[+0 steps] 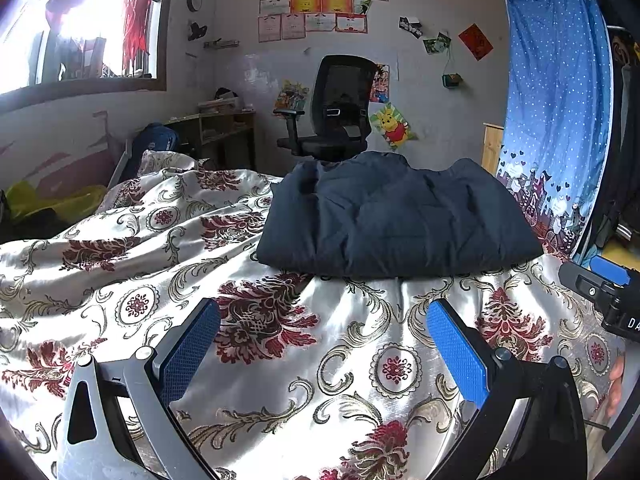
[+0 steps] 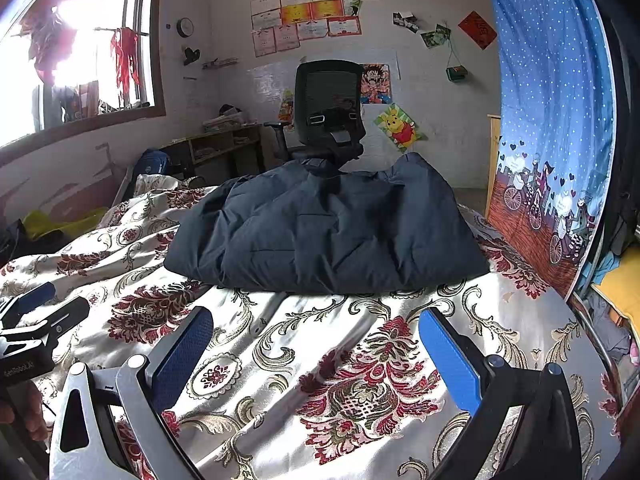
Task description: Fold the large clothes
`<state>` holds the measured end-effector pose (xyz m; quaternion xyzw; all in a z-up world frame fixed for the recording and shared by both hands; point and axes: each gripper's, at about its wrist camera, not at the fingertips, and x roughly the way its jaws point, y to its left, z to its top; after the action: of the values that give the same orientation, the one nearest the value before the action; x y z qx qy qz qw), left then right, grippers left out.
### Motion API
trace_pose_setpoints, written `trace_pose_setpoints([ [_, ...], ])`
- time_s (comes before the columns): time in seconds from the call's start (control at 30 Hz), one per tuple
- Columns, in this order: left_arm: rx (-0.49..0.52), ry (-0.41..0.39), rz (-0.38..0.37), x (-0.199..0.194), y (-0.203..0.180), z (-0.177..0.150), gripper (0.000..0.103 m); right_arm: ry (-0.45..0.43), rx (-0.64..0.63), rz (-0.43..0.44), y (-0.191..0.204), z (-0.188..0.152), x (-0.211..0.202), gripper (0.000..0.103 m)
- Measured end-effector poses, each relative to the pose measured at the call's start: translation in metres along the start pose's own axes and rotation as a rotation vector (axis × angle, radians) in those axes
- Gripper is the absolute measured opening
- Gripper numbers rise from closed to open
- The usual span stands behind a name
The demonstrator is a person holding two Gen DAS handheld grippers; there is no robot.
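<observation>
Jacket position: the dark padded garment lies as a compact, squared bundle on the far part of the bedspread, ahead of both claws and well apart from them. Judge the folding as largely done; the bundle shows a straight near edge and tucked sides, though its far side is hidden from both cameras.

Left claw: jaws spread wide, holding nothing, hovering over the patterned cloth with the jacket's near edge beyond the fingertips and slightly to the right. Right claw: jaws likewise spread wide and empty, with the bundle straight ahead and its near edge well clear of the blue pads. Each claw appears at the edge of the other's view, so you hold them side by side.

Next move, if you want a further fold or a tidy-up: advance both claws to the near edge, one toward each near corner, and close on the top layer only. Padded fabric is bulky and springy; expect it to puff open unless you press it flat. The satin bedspread looks slippery, so the bundle may slide when pushed.
</observation>
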<state>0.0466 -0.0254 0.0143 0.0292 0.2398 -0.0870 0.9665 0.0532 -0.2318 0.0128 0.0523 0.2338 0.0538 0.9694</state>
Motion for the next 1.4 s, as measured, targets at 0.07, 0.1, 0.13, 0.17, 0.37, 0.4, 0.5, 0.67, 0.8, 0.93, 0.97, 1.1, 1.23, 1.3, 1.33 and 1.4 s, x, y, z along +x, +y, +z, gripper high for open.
trace_pose_setpoints([
  [0.07,-0.001,0.002,0.0,0.0,0.0,0.0,0.101,0.0,0.0,0.0,0.0,0.0,0.0,0.103],
  [0.1,-0.001,0.002,-0.001,0.0,0.0,0.0,0.101,0.0,0.0,0.0,0.0,0.0,0.0,0.103],
  [0.13,0.0,0.002,-0.001,0.0,0.0,0.0,0.101,0.0,0.0,0.0,0.0,0.0,0.0,0.103],
  [0.17,0.0,0.002,-0.001,0.0,0.0,0.0,0.101,0.0,0.0,0.0,0.0,0.0,0.0,0.103],
  [0.37,0.006,0.002,-0.001,0.0,0.0,0.0,0.101,-0.002,-0.001,0.0,0.001,0.0,0.0,0.103],
  [0.4,0.004,0.003,0.0,0.0,0.0,0.0,0.101,-0.002,-0.001,0.0,0.001,-0.001,0.0,0.103],
  [0.5,0.003,0.004,-0.001,0.0,0.0,-0.001,0.101,-0.002,-0.001,0.0,0.002,0.0,0.0,0.103],
  [0.67,0.001,0.009,-0.009,0.001,-0.002,-0.001,0.101,-0.001,-0.001,0.0,0.002,0.0,0.0,0.103],
  [0.8,-0.004,0.035,-0.004,0.004,-0.003,-0.001,0.101,-0.002,-0.001,0.0,0.002,-0.001,0.0,0.103],
  [0.93,-0.002,0.041,0.055,0.007,-0.004,-0.002,0.101,-0.002,-0.001,0.0,0.002,-0.001,0.0,0.103],
  [0.97,0.004,0.041,0.068,0.007,-0.004,-0.002,0.101,-0.002,0.0,0.0,0.002,-0.001,0.0,0.103],
  [1.1,0.01,0.041,0.079,0.009,-0.002,-0.005,0.101,-0.001,0.0,0.0,0.002,0.0,0.0,0.103],
  [1.23,0.015,0.046,0.074,0.011,-0.002,-0.005,0.101,-0.001,-0.001,0.001,0.003,-0.001,0.0,0.103],
  [1.3,0.02,0.047,0.071,0.012,-0.003,-0.005,0.101,-0.001,-0.001,0.0,0.004,-0.001,0.0,0.103],
  [1.33,0.022,0.048,0.07,0.012,-0.003,-0.005,0.101,-0.001,-0.001,0.0,0.004,-0.001,0.0,0.103],
  [1.4,0.027,0.045,0.072,0.012,-0.004,-0.006,0.101,0.0,0.0,0.0,0.004,-0.001,0.0,0.103],
])
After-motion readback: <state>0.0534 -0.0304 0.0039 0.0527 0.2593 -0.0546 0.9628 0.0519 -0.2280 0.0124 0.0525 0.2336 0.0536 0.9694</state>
